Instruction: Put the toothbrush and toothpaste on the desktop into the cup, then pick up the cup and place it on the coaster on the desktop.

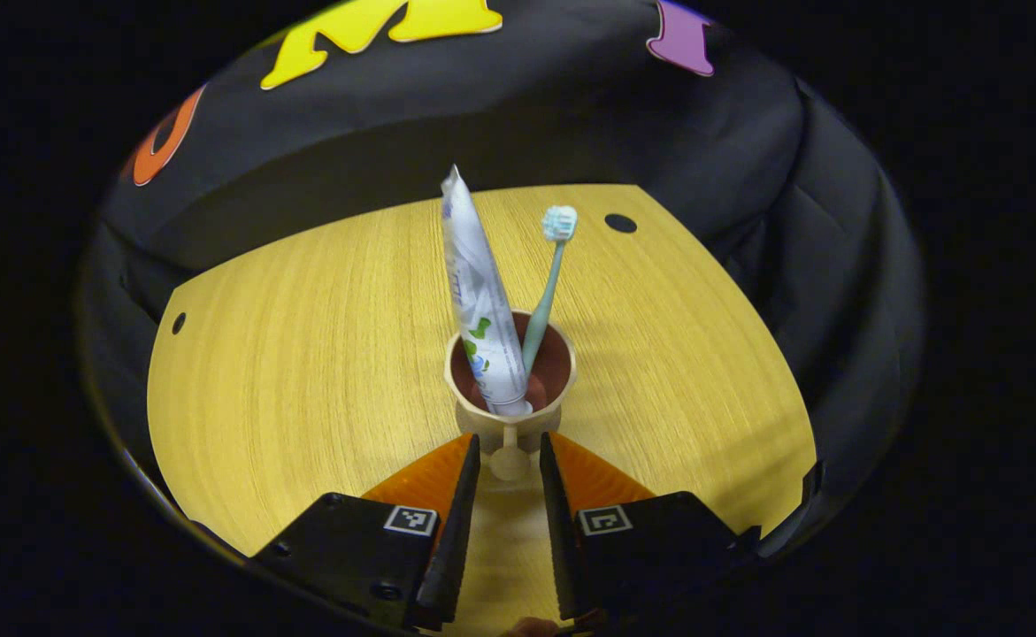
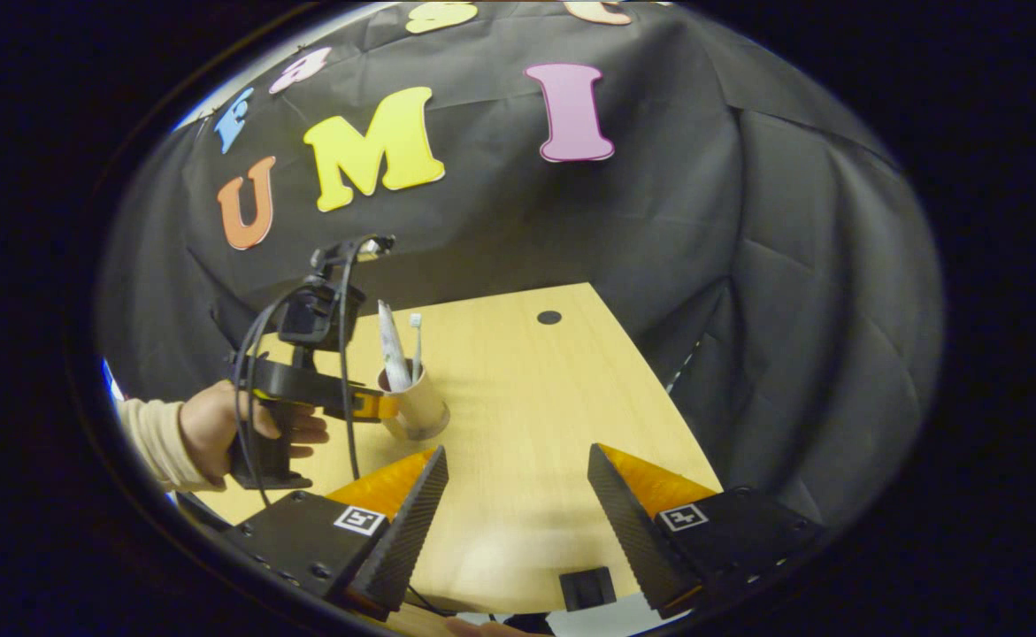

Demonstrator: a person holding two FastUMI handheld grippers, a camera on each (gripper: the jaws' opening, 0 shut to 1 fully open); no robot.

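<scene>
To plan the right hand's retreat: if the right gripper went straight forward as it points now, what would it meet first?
Probably nothing close: the right gripper is open over bare desktop; the cup stands to the left of its line.

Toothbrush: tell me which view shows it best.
The left gripper view: the toothbrush stands close and sharp in the cup, bristles up, beside the toothpaste. In the right gripper view it is far off and small.
</scene>
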